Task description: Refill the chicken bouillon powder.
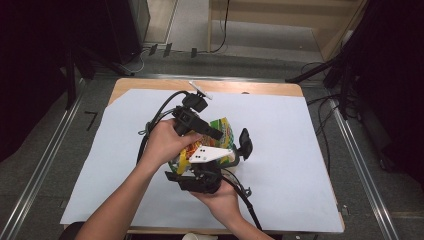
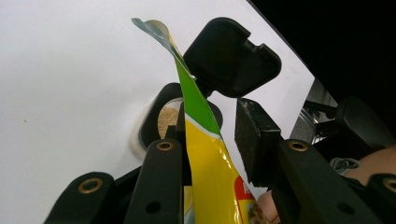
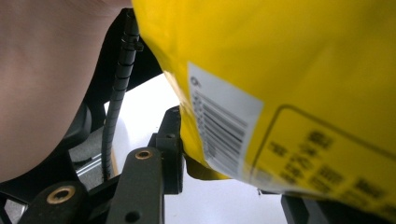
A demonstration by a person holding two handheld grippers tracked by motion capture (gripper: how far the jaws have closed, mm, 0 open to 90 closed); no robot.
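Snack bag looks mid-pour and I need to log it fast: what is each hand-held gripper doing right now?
Left hand-held gripper: the snack bag is between its jaws; grip cannot be told.
Right hand-held gripper: jaws around the bag's bottom; grip cannot be told.

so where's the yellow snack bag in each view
high view: the yellow snack bag sits mid-table between the two hands, partly hidden by the tools.
left gripper view: it rises from bottom centre between the jaws to a green top edge.
right gripper view: it covers the upper right, barcode showing.
shared landmark: the white sheet under it.

Yellow-green bag (image 2: 205,154) between black fingers (image 2: 259,140), cup (image 2: 163,119) beyond
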